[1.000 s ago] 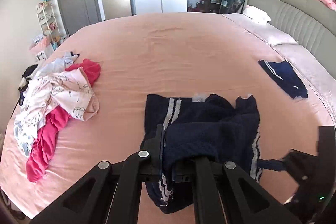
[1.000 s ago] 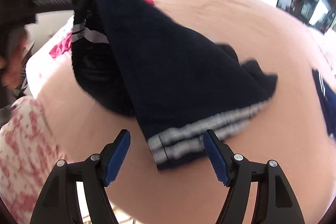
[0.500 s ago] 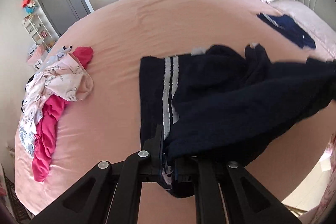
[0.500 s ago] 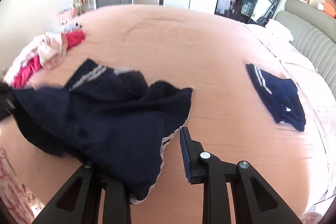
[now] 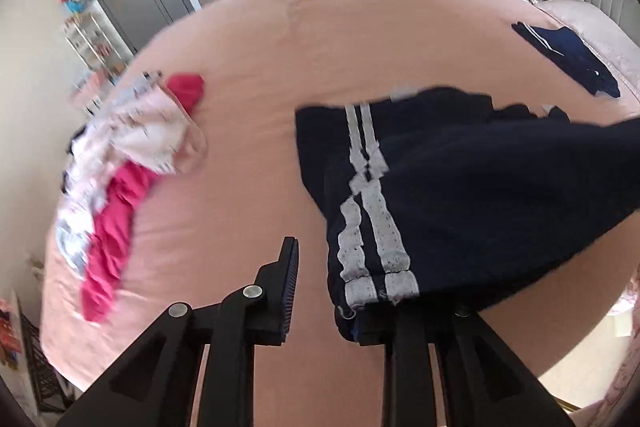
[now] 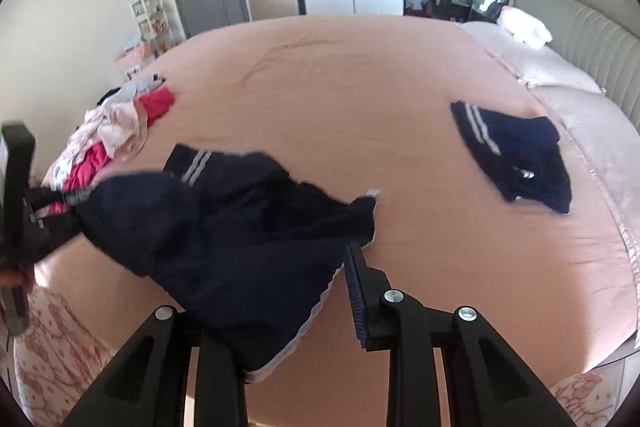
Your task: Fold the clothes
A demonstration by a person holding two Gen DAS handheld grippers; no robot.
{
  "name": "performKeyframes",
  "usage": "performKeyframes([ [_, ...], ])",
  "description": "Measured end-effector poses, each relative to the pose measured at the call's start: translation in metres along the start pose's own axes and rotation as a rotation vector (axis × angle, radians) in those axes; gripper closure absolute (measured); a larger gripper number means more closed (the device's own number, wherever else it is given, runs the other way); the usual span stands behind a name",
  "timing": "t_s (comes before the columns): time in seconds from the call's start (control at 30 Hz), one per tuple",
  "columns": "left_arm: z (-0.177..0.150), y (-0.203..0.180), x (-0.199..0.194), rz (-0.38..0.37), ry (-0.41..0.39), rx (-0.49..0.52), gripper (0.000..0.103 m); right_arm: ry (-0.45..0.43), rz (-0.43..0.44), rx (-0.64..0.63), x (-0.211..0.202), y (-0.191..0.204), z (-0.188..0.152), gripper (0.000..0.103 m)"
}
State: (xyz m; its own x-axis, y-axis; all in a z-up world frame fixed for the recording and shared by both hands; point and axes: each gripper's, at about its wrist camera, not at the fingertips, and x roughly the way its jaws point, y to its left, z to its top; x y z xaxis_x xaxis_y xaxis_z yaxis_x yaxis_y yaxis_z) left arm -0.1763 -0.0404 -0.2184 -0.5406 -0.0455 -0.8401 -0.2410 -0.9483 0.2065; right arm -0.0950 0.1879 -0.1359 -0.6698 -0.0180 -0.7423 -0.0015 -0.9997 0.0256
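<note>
Done: one navy garment (image 6: pixel 516 157) lies folded flat on the pink bed (image 6: pixel 340 75), near the pillows.
In hand: the navy striped shorts (image 5: pixel 460 195) hang stretched between both grippers, partly resting on the bed's near edge.
Left gripper (image 5: pixel 344 291): jaws opening, a visible gap between them; the shorts' striped hem drapes over the right finger, not pinched.
Right gripper (image 6: pixel 280 311): jaws opening slightly; cloth lies between them over the left finger, but a real grip cannot be told.
Left to do: the shorts are unfolded, and the pile of pink and white clothes (image 5: pixel 124 163) looks untouched.
</note>
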Motion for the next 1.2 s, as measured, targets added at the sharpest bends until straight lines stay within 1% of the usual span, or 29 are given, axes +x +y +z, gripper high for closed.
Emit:
performKeyframes([
  [0.03, -0.007, -0.002, 0.002, -0.01, 0.002, -0.014, 0.084, -0.014, -0.037, -0.047, -0.001, 0.005, 0.001, 0.077],
  [0.07, -0.009, -0.003, -0.006, -0.007, -0.039, -0.032, 0.086, -0.012, -0.065, -0.099, 0.0, 0.01, 0.0, 0.077],
  [0.1, -0.007, -0.001, -0.02, -0.011, -0.096, -0.065, 0.087, 0.021, -0.07, -0.142, 0.006, 0.014, -0.005, 0.077],
  [0.13, -0.003, 0.005, -0.034, -0.035, -0.142, -0.108, 0.091, 0.09, -0.055, -0.18, 0.017, 0.016, -0.014, 0.076],
  [0.17, 0.003, 0.012, -0.047, -0.083, -0.179, -0.153, 0.091, 0.158, -0.04, -0.219, 0.029, 0.019, -0.023, 0.075],
  [0.2, 0.011, 0.018, -0.059, -0.129, -0.209, -0.192, 0.092, 0.236, -0.001, -0.229, 0.042, 0.021, -0.033, 0.073],
  [0.23, 0.018, 0.024, -0.071, -0.171, -0.238, -0.226, 0.092, 0.329, 0.077, -0.194, 0.057, 0.02, -0.046, 0.073],
  [0.27, 0.027, 0.023, -0.083, -0.193, -0.263, -0.224, 0.092, 0.407, 0.146, -0.15, 0.069, 0.019, -0.057, 0.072],
  [0.3, 0.035, 0.022, -0.094, -0.214, -0.287, -0.222, 0.092, 0.446, 0.187, -0.1, 0.075, 0.019, -0.064, 0.065],
  [0.33, 0.043, 0.021, -0.105, -0.233, -0.311, -0.218, 0.092, 0.46, 0.205, -0.057, 0.078, 0.02, -0.068, 0.059],
  [0.37, 0.05, 0.016, -0.112, -0.229, -0.322, -0.205, 0.092, 0.464, 0.216, -0.022, 0.078, 0.023, -0.07, 0.051],
  [0.43, 0.061, 0.007, -0.123, -0.228, -0.342, -0.183, 0.092, 0.405, 0.254, 0.026, 0.067, 0.031, -0.065, 0.051],
  [0.47, 0.065, 0.002, -0.126, -0.232, -0.351, -0.173, 0.092, 0.361, 0.276, 0.049, 0.059, 0.036, -0.06, 0.052],
  [0.53, 0.069, -0.009, -0.129, -0.234, -0.356, -0.153, 0.092, 0.246, 0.283, 0.074, 0.039, 0.046, -0.048, 0.051],
  [0.6, 0.07, -0.015, -0.127, -0.234, -0.354, -0.15, 0.092, 0.166, 0.267, 0.036, 0.026, 0.063, -0.038, 0.04],
  [0.67, 0.069, -0.016, -0.123, -0.226, -0.348, -0.166, 0.092, 0.122, 0.216, -0.063, 0.023, 0.087, -0.032, 0.039],
  [0.7, 0.068, -0.016, -0.121, -0.216, -0.345, -0.177, 0.092, 0.114, 0.183, -0.108, 0.024, 0.096, -0.032, 0.039],
  [0.77, 0.064, -0.009, -0.117, -0.188, -0.335, -0.204, 0.092, 0.135, 0.133, -0.15, 0.026, 0.102, -0.035, 0.039],
  [0.87, 0.056, 0.013, -0.109, -0.148, -0.312, -0.259, 0.092, 0.189, 0.103, -0.112, 0.023, 0.08, -0.043, 0.039],
  [0.93, 0.052, 0.027, -0.104, -0.127, -0.292, -0.278, 0.092, 0.252, 0.1, -0.087, 0.024, 0.06, -0.051, 0.039],
  [0.97, 0.05, 0.032, -0.1, -0.138, -0.278, -0.29, 0.092, 0.273, 0.111, -0.073, 0.022, 0.052, -0.057, 0.042],
  [1.0, 0.047, 0.035, -0.097, -0.162, -0.261, -0.303, 0.092, 0.279, 0.107, -0.081, 0.02, 0.046, -0.062, 0.05],
  [1.03, 0.044, 0.035, -0.094, -0.185, -0.249, -0.314, 0.092, 0.274, 0.073, -0.116, 0.019, 0.043, -0.066, 0.058],
  [1.07, 0.04, 0.035, -0.091, -0.203, -0.239, -0.325, 0.092, 0.26, 0.019, -0.157, 0.018, 0.04, -0.069, 0.069],
  [1.1, 0.037, 0.033, -0.09, -0.178, -0.25, -0.337, 0.092, 0.231, -0.042, -0.193, 0.017, 0.035, -0.067, 0.069],
  [1.13, 0.033, 0.031, -0.088, -0.153, -0.258, -0.345, 0.092, 0.201, -0.066, -0.204, 0.014, 0.031, -0.062, 0.069],
  [1.17, 0.036, 0.029, -0.082, -0.137, -0.245, -0.327, 0.092, 0.18, -0.069, -0.19, 0.011, 0.026, -0.054, 0.069],
  [1.2, 0.039, 0.027, -0.075, -0.125, -0.232, -0.312, 0.092, 0.172, -0.039, -0.137, 0.008, 0.018, -0.038, 0.076],
])
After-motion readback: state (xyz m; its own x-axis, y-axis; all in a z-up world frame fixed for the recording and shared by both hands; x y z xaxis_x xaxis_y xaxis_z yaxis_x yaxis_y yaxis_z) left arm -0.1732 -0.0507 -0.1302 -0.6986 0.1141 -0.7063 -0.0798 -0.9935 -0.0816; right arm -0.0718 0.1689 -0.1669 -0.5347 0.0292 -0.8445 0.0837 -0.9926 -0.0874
